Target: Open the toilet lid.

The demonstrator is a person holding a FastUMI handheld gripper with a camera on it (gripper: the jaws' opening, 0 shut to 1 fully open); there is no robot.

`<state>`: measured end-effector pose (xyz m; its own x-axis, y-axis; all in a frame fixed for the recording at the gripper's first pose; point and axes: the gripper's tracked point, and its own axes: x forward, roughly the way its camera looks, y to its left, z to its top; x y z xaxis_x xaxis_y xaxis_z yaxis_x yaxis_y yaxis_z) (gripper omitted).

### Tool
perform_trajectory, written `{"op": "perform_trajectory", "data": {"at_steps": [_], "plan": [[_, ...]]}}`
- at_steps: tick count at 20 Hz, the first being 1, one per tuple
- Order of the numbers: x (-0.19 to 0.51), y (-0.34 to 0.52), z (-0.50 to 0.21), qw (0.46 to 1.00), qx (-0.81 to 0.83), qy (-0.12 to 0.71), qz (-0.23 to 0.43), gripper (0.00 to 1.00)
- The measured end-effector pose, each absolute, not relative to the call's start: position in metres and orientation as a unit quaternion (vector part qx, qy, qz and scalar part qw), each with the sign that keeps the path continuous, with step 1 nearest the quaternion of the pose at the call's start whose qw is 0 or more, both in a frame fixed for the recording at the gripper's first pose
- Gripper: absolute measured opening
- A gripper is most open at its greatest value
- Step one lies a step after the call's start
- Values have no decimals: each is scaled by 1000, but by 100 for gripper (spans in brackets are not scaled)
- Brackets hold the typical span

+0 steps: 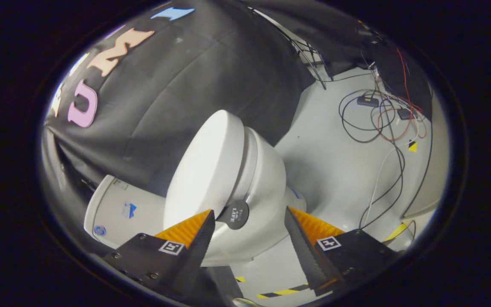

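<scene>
A white toilet [267, 187] stands ahead of me on the pale floor, seen tilted. Its lid [205, 170] is raised partway off the seat [245, 164], with a gap between them. A small dark round handle tab [233, 214] sticks out from the lid's front edge, just ahead of my left finger [194, 232] and close to its tip. My gripper [249, 213] is open; the tab lies inside the gap near the left finger, and whether that finger touches it I cannot tell. The right finger [303, 232] stands apart, in front of the bowl.
The white tank [117, 211] sits behind the lid against the black cloth wall. Loose black, red and white cables [382, 123] with small boxes lie on the floor beyond the toilet. Yellow-black striped tape [281, 293] marks the floor near my fingers.
</scene>
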<state>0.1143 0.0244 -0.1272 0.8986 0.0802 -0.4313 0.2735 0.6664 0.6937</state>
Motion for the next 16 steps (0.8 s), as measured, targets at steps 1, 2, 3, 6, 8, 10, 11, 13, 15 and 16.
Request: {"op": "perform_trajectory", "data": {"at_steps": [1, 2, 3, 6, 8, 10, 11, 13, 15, 16], "plan": [[117, 24, -129, 883, 412, 219, -55, 91], [122, 25, -132, 877, 424, 222, -55, 85], [125, 25, -133, 870, 438, 220, -52, 79], [133, 37, -138, 852, 472, 222, -38, 73], [141, 47, -138, 848, 482, 220, -20, 73], [146, 53, -134, 860, 463, 217, -11, 73], [145, 48, -133, 866, 451, 215, -16, 73], [150, 47, -136, 860, 463, 213, -23, 23], [150, 48, -133, 845, 496, 198, -15, 21], [145, 44, -127, 835, 516, 191, -10, 18]]}}
